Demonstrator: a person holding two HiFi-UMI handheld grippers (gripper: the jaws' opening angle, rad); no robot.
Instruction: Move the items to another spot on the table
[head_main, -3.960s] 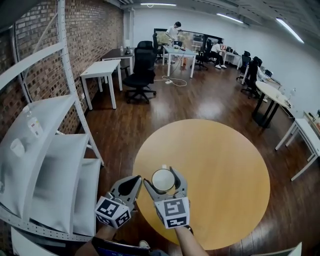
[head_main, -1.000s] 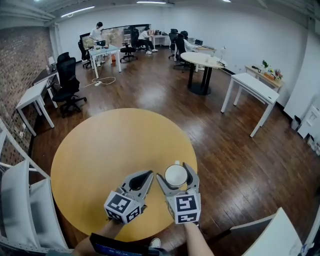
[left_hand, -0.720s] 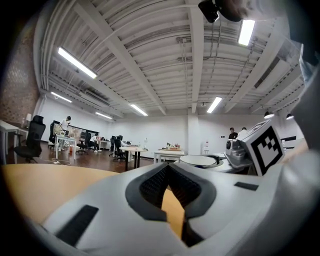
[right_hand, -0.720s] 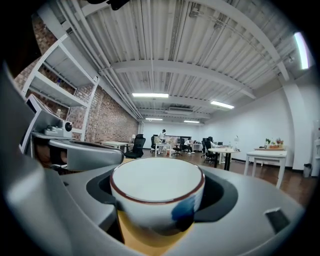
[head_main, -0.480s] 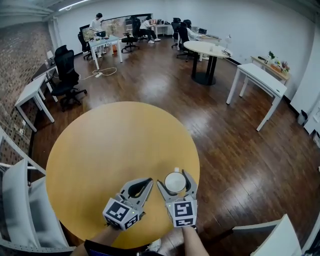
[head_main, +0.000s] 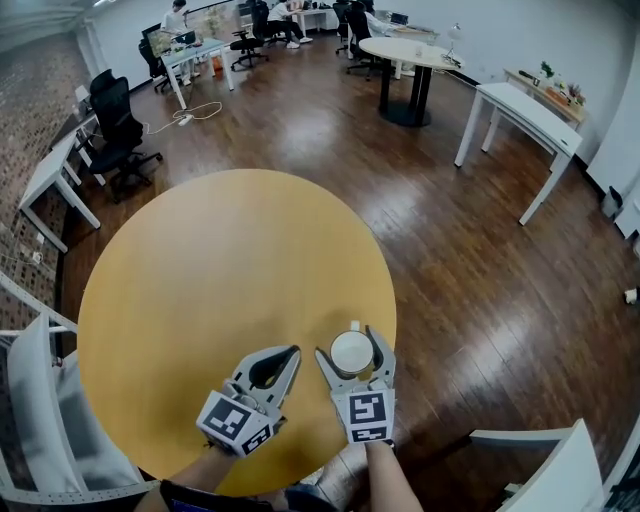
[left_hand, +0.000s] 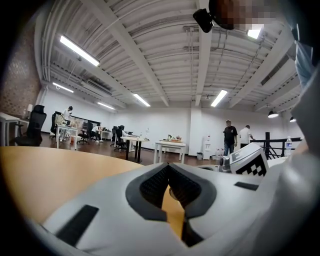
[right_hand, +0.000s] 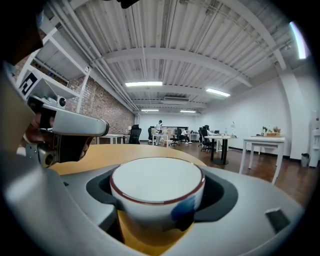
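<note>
Near the right edge of the table, on the near side: one cup, round, white and glazed, with a thin brown-red line round the rim and one blue patch on its wall. It stands upright, mouth up. Whether its base touches the tabletop cannot be told.

Right gripper, one: two pale grey jaws with dark curved pads, clamped on the cup from either side.

Left gripper, one: same make, just beside the right one on its left. Its jaws are together at the tips, leaving an oval gap behind them with nothing in it.

Marker cubes, two, one on each gripper: white faces with black square patterns.

Table, one: round, with a smooth yellow-tan wood top.

Floor: dark glossy wood planks.

Far right: one white rectangular table and one round pale-topped table on a dark pedestal.
</note>
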